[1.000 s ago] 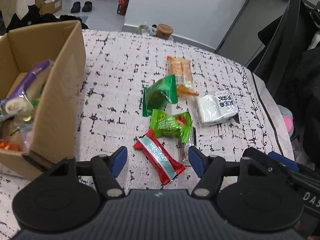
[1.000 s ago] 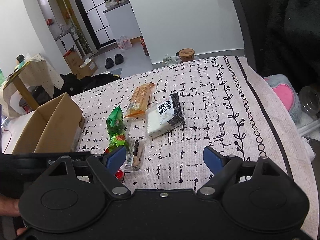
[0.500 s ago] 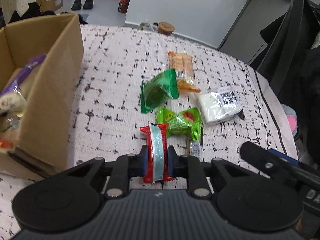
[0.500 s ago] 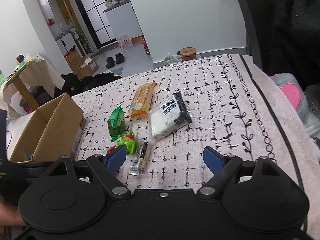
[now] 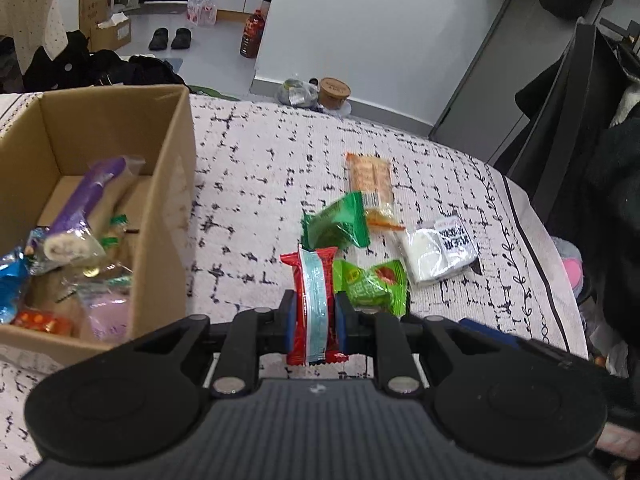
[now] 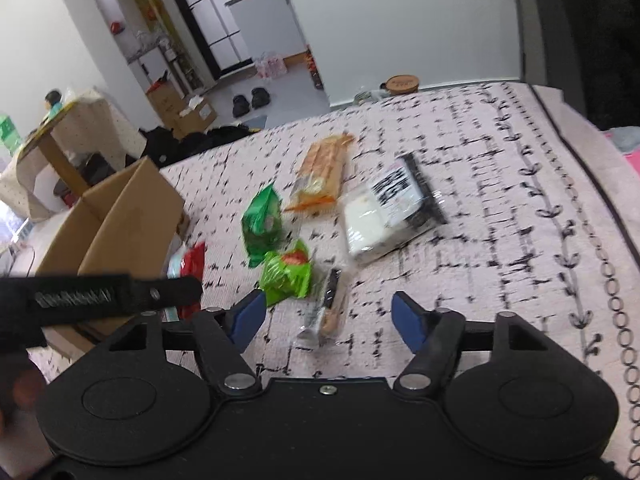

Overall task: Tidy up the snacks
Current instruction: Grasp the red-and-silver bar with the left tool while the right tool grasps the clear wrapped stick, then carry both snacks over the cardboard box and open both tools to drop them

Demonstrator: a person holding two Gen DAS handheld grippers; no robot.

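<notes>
Between the left gripper's [image 5: 314, 316] closed blue pads, the left wrist view shows a red snack bar [image 5: 314, 304] with a pale blue stripe, beside the cardboard box [image 5: 160, 200] holding wrapped snacks. Right wrist view: right gripper [image 6: 328, 316] wide open, empty, over a clear-wrapped bar [image 6: 328, 312] on the patterned tablecloth [image 6: 500, 220].

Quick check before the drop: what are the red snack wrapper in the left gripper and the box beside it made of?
Red snack wrapper: looks like thin glossy plastic film, with crimped serrated ends and a shiny pale-blue stripe; the left gripper is shut on it. Box: plain brown corrugated cardboard, matte, with open flaps and a visible fold crease.
</notes>
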